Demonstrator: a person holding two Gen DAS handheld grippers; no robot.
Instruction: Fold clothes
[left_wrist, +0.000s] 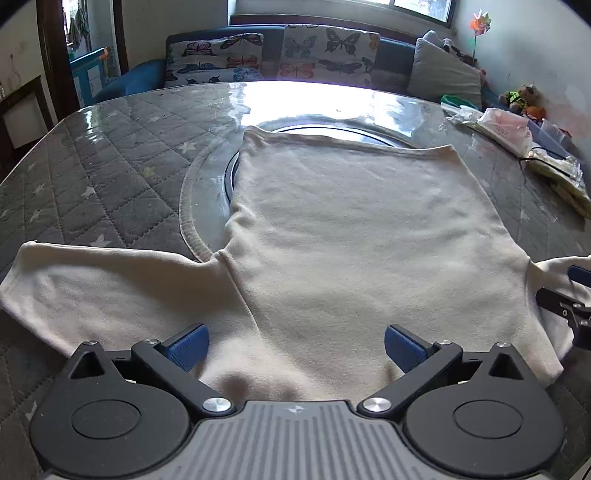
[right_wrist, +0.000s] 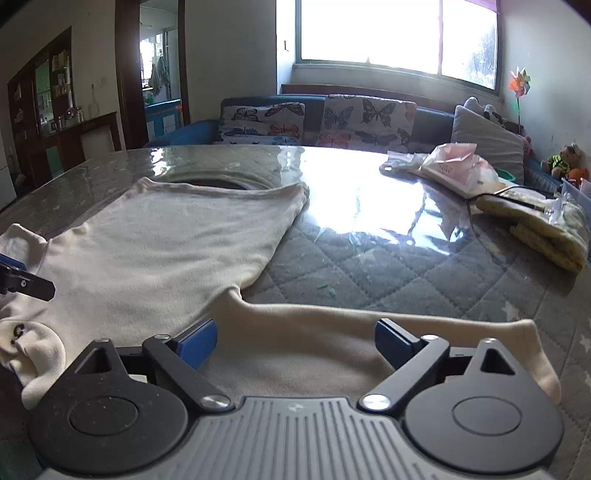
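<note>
A cream long-sleeved top (left_wrist: 343, 229) lies spread flat on the quilted grey table, hem toward the far side, sleeves out to both sides. My left gripper (left_wrist: 295, 347) hovers over the near shoulder area with its blue pads wide apart and nothing gripped. In the right wrist view the same top (right_wrist: 155, 240) stretches left, and its right sleeve (right_wrist: 332, 332) runs across below my right gripper (right_wrist: 295, 343), which stands open over it. The other gripper's black finger shows at each view's edge: right finger (left_wrist: 565, 306), left finger (right_wrist: 26, 282).
The table (left_wrist: 110, 162) has a glossy cover and a round inset (left_wrist: 317, 131) under the top's hem. Bags and a folded yellow cloth (right_wrist: 539, 229) sit at the right side. A sofa with butterfly cushions (right_wrist: 332, 122) stands behind the table.
</note>
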